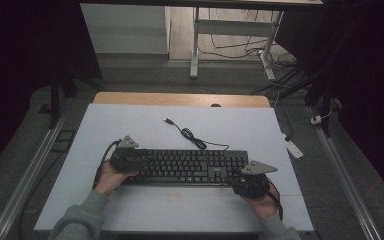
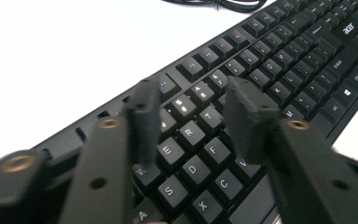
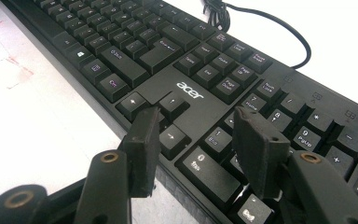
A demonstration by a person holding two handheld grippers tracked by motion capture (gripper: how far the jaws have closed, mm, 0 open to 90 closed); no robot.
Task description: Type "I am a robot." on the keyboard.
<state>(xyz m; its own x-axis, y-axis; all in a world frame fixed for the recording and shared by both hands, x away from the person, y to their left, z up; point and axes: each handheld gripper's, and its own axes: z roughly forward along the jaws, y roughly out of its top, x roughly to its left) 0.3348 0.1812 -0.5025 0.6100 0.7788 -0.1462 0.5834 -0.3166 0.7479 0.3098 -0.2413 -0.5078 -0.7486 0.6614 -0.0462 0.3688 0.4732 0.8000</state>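
A black Acer keyboard (image 1: 190, 167) lies across the white table top, its cable (image 1: 190, 134) curling back to a loose USB plug (image 1: 167, 120). My left gripper (image 1: 141, 161) is at the keyboard's left end, held in a hand. In the left gripper view the left gripper (image 2: 193, 91) stands open just over the letter keys (image 2: 200, 140), with nothing pinched. My right gripper (image 1: 236, 175) is at the keyboard's front right corner. In the right gripper view the right gripper (image 3: 196, 116) is open above the arrow keys (image 3: 172, 105) and number pad (image 3: 279, 116).
The white sheet (image 1: 130, 130) covers a wooden table whose far edge (image 1: 180, 99) shows behind. A white power strip (image 1: 294, 148) lies on the floor at the right. Metal rails (image 1: 30, 170) run along both sides, and a desk frame (image 1: 195, 45) stands beyond.
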